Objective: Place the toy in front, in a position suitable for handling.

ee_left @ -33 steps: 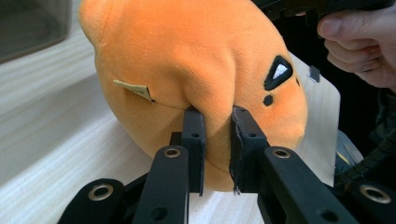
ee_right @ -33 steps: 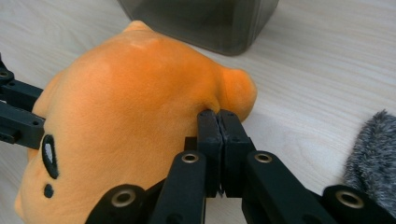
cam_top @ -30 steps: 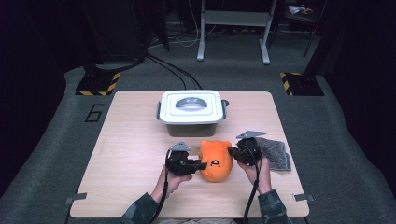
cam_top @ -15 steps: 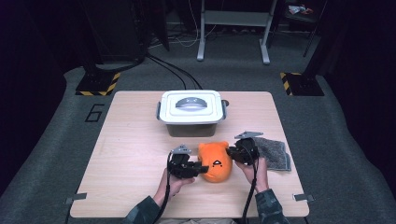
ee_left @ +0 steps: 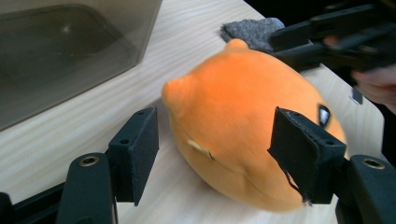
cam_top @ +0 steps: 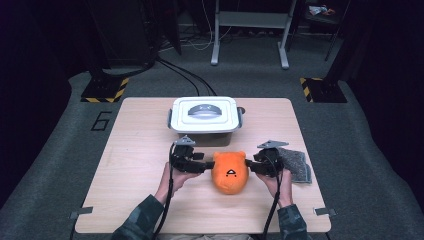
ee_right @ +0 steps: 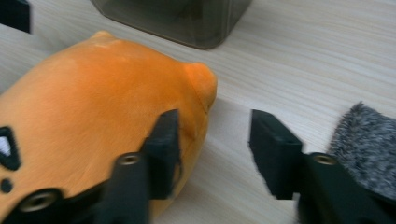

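Orange plush toy [cam_top: 230, 172], rounded, two small ears, black-and-white face marking on top; lies on the pale wooden tabletop [cam_top: 135, 150], near the person's edge, between the two grippers.

Left gripper [cam_top: 206, 165]: held level at the toy's left side. Jaws have just been opening; in the left gripper view they stand apart, the toy's flank between them. One pad [ee_left: 140, 151] is clear of the plush; the other pad [ee_left: 299, 154] lies over the toy's upper side, and contact there cannot be told. No grip.

Right gripper [cam_top: 251, 167]: held level at the toy's right side. Jaws have just been opening; in the right gripper view one pad [ee_right: 164, 147] sits against the plush near an ear, the other pad [ee_right: 273, 149] stands free over bare wood. No grip.

Lidded container [cam_top: 204, 115]: white lid with grey handle, smoky translucent walls; behind the toy, toward the tabletop's middle, apart from it.

Grey fuzzy cloth [cam_top: 296, 164]: flat on the tabletop just beside the right gripper, on its outer side.

Sleeves, camouflage pattern; both forearms enter from the near edge.
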`<state>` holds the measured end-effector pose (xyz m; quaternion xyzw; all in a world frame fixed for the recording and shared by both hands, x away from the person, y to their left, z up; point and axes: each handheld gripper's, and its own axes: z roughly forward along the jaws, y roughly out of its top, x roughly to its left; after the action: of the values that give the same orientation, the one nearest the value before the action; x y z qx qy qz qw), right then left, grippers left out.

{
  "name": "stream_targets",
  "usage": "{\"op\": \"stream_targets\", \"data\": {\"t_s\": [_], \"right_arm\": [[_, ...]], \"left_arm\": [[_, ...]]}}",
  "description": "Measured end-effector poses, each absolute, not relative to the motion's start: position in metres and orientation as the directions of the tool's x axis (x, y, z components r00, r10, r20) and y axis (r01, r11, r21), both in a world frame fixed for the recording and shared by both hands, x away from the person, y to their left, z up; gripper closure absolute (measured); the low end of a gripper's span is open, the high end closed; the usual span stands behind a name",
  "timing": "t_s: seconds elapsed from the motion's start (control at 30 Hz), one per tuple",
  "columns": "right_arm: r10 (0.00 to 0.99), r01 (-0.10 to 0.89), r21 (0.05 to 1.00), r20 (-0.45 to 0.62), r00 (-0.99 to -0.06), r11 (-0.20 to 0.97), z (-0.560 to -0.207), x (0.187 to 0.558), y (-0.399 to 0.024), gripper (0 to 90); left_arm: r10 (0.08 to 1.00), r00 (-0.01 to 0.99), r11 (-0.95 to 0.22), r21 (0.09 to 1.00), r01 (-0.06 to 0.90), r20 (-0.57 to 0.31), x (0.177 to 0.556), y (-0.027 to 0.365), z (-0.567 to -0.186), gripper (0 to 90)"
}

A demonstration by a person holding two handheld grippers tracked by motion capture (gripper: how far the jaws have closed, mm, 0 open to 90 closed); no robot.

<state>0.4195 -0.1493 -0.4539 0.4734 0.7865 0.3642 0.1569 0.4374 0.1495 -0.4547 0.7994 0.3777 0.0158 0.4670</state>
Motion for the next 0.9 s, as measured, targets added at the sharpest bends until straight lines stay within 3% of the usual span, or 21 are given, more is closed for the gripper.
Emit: {"op": "stream_targets", "data": {"t_s": [0.13,0.3,0.7,0.9], "right_arm": [[0.863,0.619,0.737,0.099,-0.496,0.271,-0.446,0.404,-0.153,31.3],[0.848,0.607,0.749,0.117,-0.517,0.266,-0.443,0.379,-0.147,19.7],[0.825,0.651,0.695,0.146,-0.546,0.307,-0.468,0.372,-0.127,21.3],[0.826,0.669,0.675,0.155,-0.542,0.313,-0.482,0.374,-0.125,27.5]], "left_arm": [[0.625,0.716,-0.302,0.749,0.59,-0.311,0.444,0.144,-0.458,30.6],[0.626,0.714,-0.313,0.738,0.598,-0.313,0.45,0.139,-0.46,28.3],[0.595,0.739,-0.405,0.677,0.615,-0.315,0.453,0.12,-0.475,28.5],[0.565,0.746,-0.415,0.66,0.626,-0.352,0.454,0.115,-0.486,36.3]]}}
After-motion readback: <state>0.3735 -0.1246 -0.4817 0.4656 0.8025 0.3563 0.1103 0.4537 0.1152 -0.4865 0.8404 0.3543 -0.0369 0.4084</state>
